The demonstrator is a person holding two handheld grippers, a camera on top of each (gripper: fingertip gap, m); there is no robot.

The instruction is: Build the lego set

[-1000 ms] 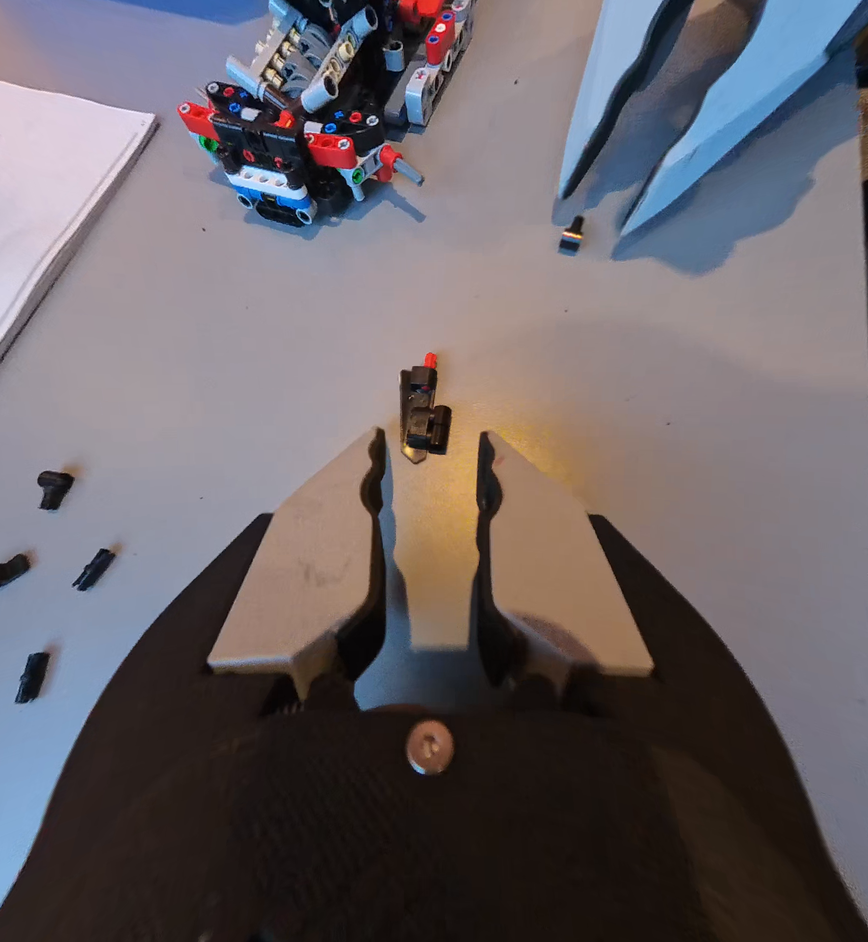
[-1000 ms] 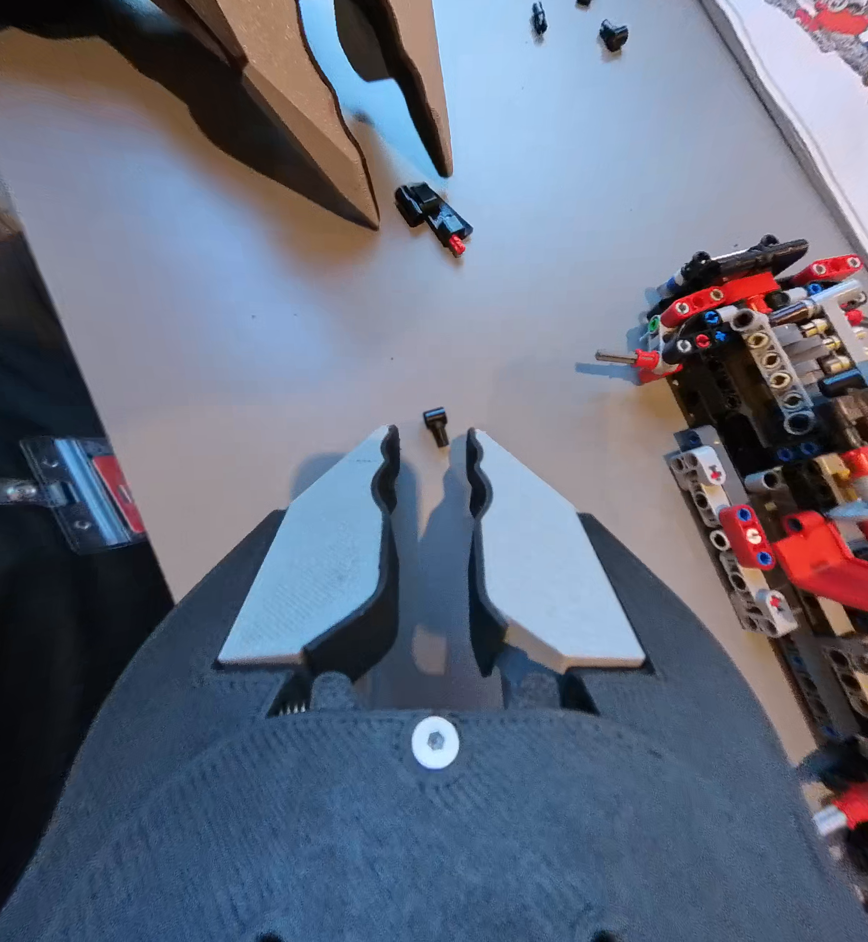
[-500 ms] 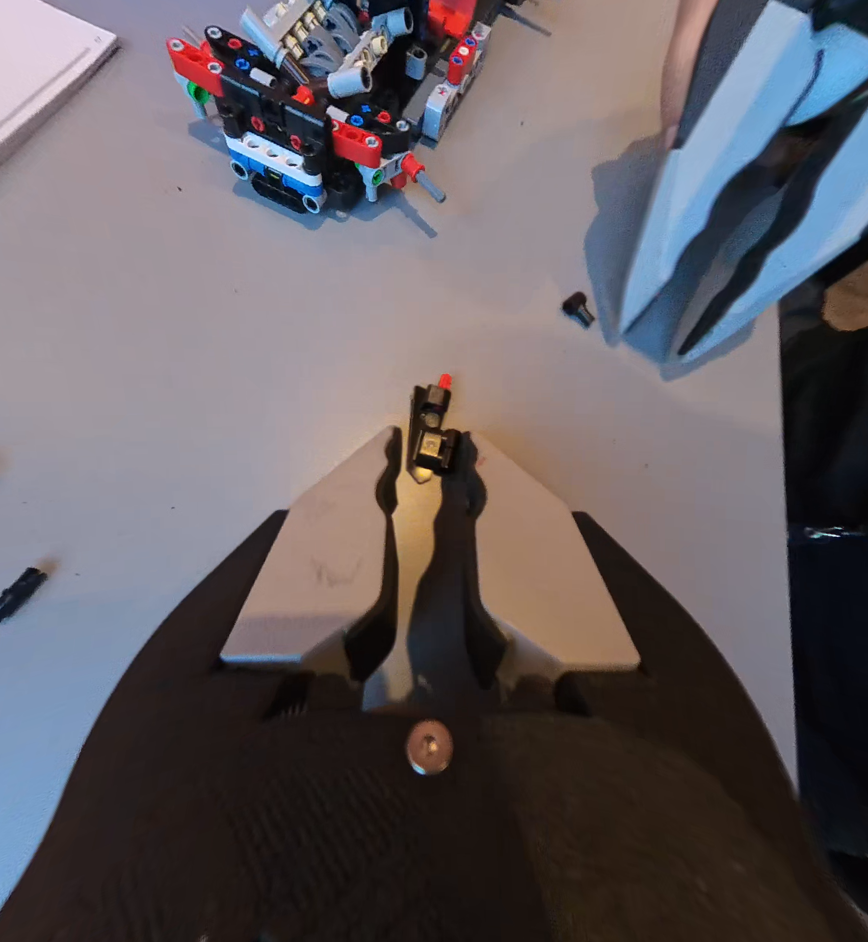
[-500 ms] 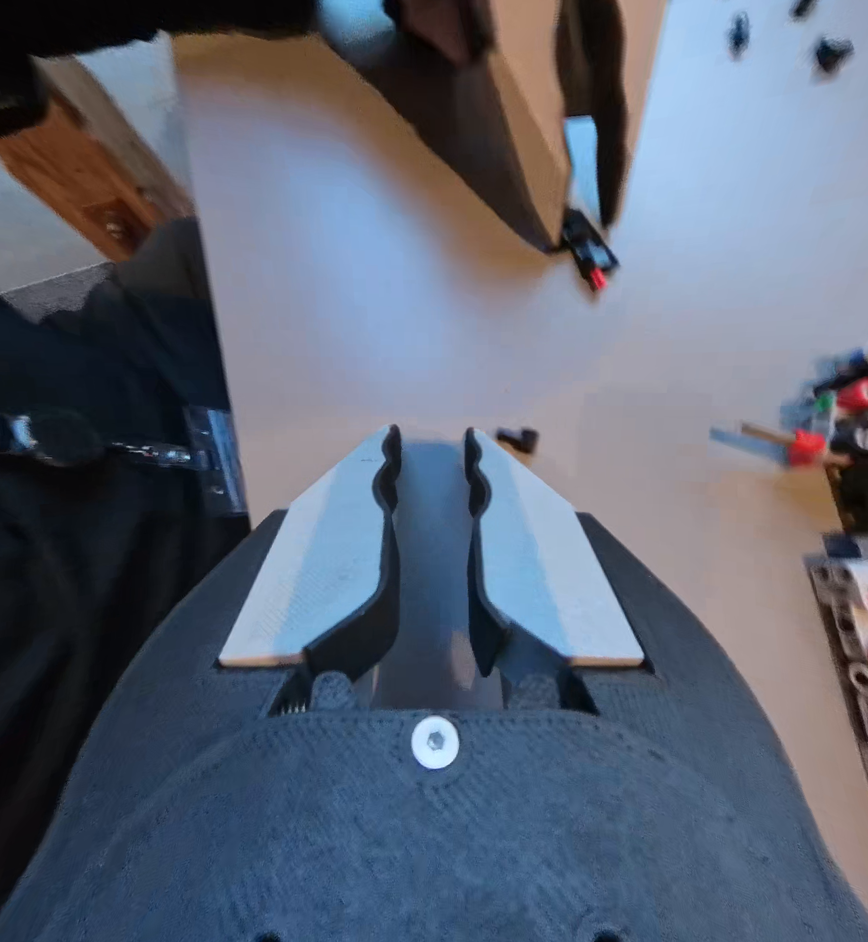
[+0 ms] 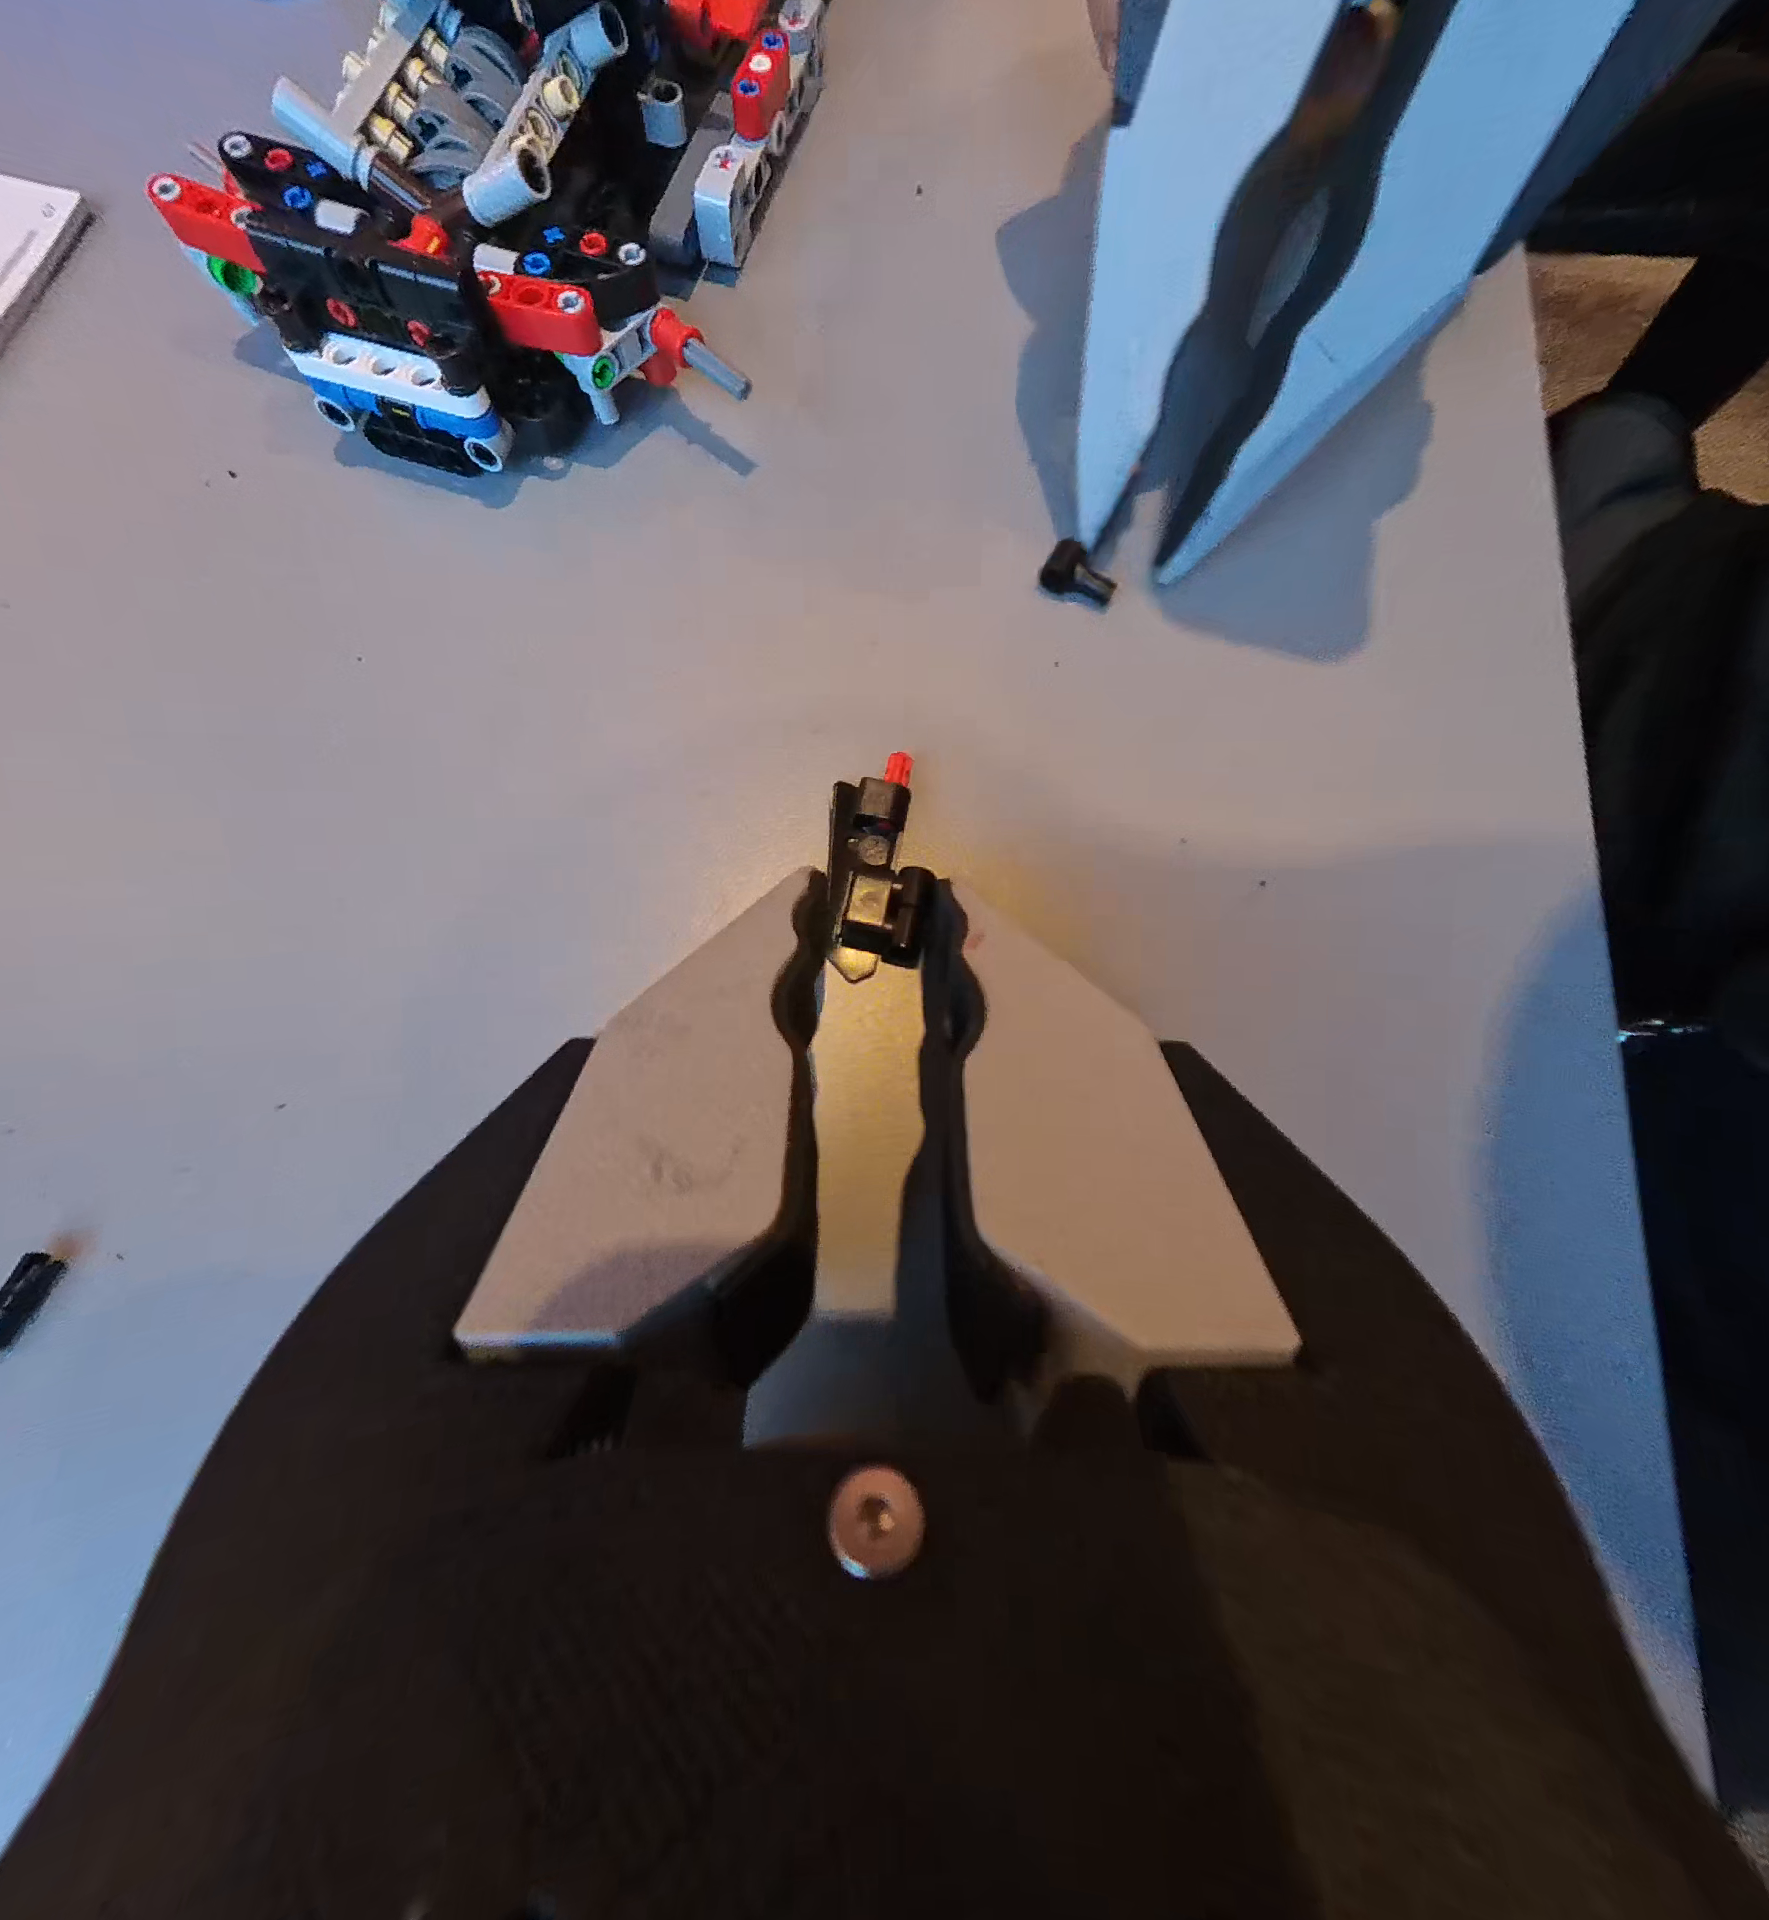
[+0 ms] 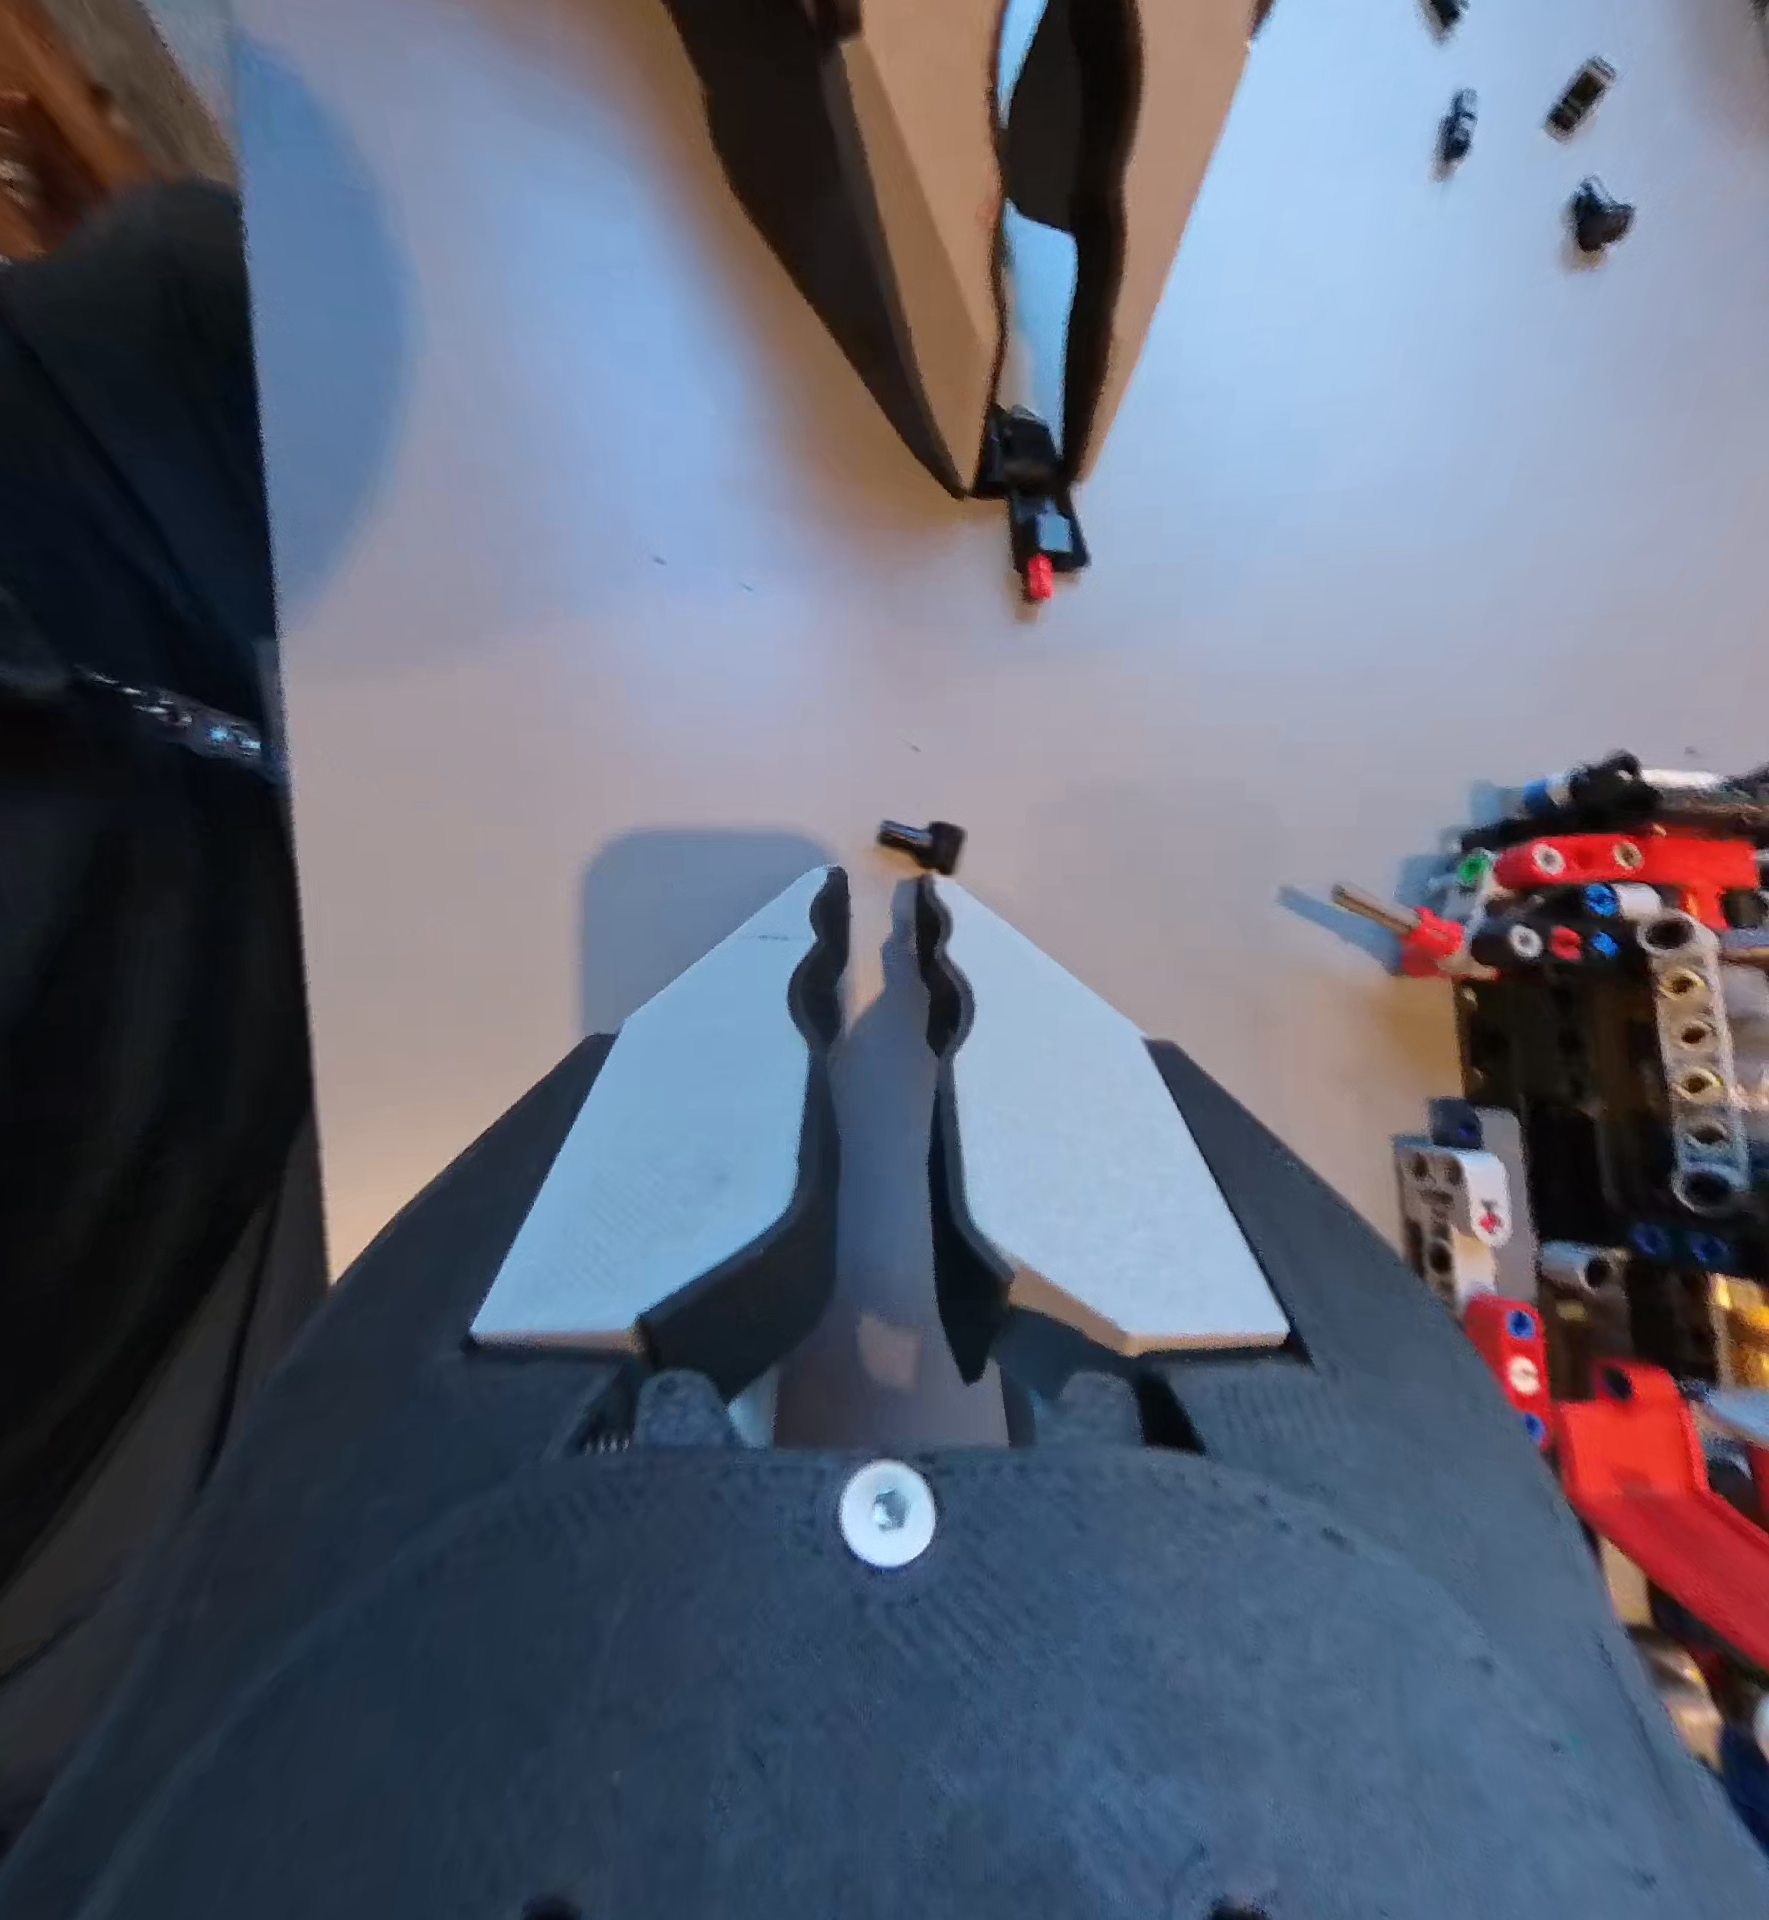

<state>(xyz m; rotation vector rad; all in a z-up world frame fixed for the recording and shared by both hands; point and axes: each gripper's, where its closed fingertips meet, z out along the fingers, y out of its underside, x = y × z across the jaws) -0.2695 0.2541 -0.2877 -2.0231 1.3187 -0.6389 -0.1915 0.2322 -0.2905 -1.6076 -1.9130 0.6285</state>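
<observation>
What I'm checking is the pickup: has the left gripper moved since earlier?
Yes: the left gripper advanced; the black piece, formerly ahead, now sits between its tips.

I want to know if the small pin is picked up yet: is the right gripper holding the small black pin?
No: the small black pin lies on the table just beyond the right gripper, whose fingertips hold nothing.

Left tool (image 5: 864, 914) — now around black piece (image 5: 872, 883)
</observation>
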